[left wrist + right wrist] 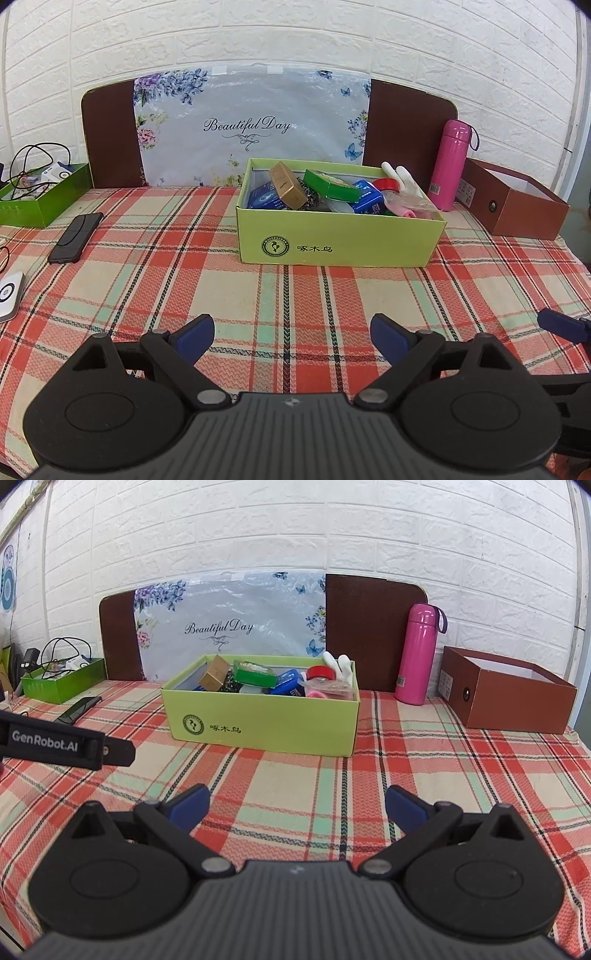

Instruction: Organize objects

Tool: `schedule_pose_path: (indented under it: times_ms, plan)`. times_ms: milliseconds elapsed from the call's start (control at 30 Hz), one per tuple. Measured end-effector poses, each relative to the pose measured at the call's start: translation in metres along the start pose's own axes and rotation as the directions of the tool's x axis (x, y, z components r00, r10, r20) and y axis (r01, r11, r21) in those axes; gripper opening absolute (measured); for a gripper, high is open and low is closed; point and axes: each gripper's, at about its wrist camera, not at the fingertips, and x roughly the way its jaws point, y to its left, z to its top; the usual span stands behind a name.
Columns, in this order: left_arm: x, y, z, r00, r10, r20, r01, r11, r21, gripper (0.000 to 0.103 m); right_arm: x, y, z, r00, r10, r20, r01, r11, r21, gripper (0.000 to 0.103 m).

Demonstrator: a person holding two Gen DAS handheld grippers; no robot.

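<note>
The left claw (291, 332) is held low over the plaid cloth of the table (295, 295), its blue pads spread apart with nothing between them; the right claw (297, 805) is likewise held wide and empty beside it. Well ahead, the light green box (340, 240) is seen filled with a loose heap: a gold carton (288, 184), a green packet (330, 184), blue packs (365, 197), red tape (386, 184) and a white glove (400, 177). A brown box (509, 698) stands open at the right, its contents hidden, with a pink flask (417, 653) between. Either a heap awaiting sorting or a finished gathering is fitted by this. For any pick, a topmost item should be approached from above and squarely, so that neighbours are not dragged.
</note>
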Motion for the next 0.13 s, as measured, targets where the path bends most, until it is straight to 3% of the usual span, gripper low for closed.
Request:
schedule_pose_path:
  times_ms: [133]
  plan:
    - [-0.001, -0.001, 0.0001, 1.0, -0.012, 0.001, 0.012, 1.0, 0.004, 0.095, 0.0013, 0.0011, 0.0, 1.0, 0.005, -0.003, -0.005, 1.0, -0.001, 0.103]
